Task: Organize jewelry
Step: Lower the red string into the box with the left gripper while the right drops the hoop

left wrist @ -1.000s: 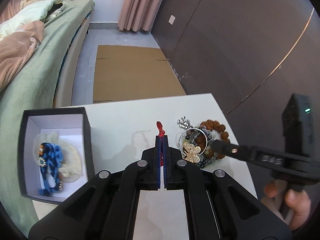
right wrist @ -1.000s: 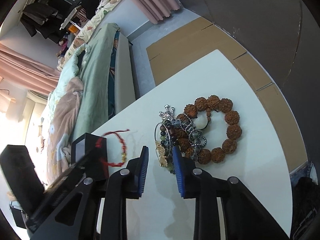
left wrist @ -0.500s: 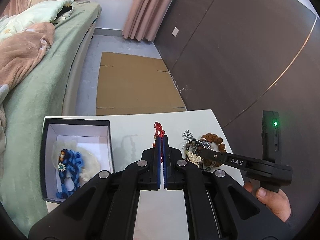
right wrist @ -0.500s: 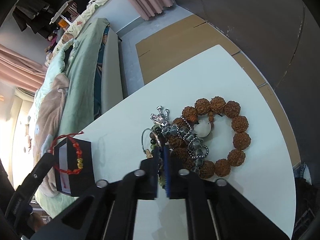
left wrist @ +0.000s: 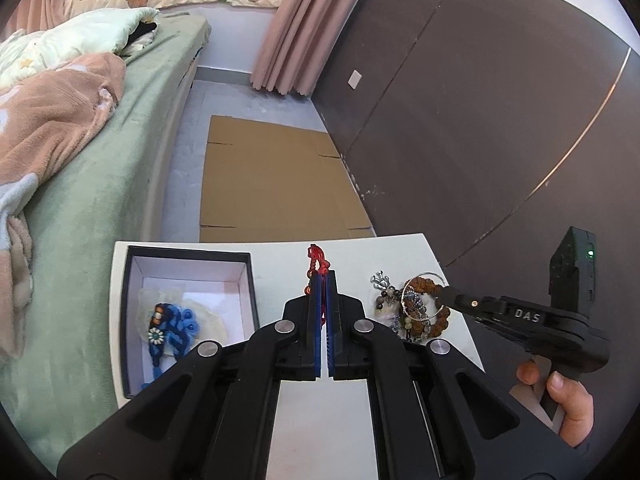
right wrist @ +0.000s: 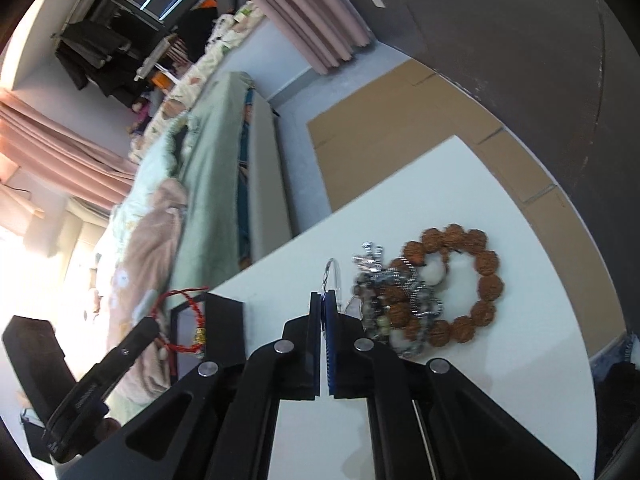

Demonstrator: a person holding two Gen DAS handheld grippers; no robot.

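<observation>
The left tool (left wrist: pixel 323 280) is closed tight on a red cord (left wrist: pixel 316 259), whose knotted end sticks out past the tips at 12 o'clock. In the right wrist view the cord hangs as a loop with a gold bead, over the box's near corner. The box (left wrist: pixel 251 292), black with a white lining, sits on the white worktop (left wrist: pixel 280 256) at 9 o'clock from the left tool; a blue braid (left wrist: pixel 168 326) lies inside it. The right tool (right wrist: pixel 325 300) is pinched shut on a thin silver hoop (right wrist: pixel 331 268), which stands up from its tips. The pile (right wrist: pixel 404 304) of beads and chain lies at 3 o'clock from the right tool, a brown bead ring (right wrist: pixel 486 264) around its far side.
</observation>
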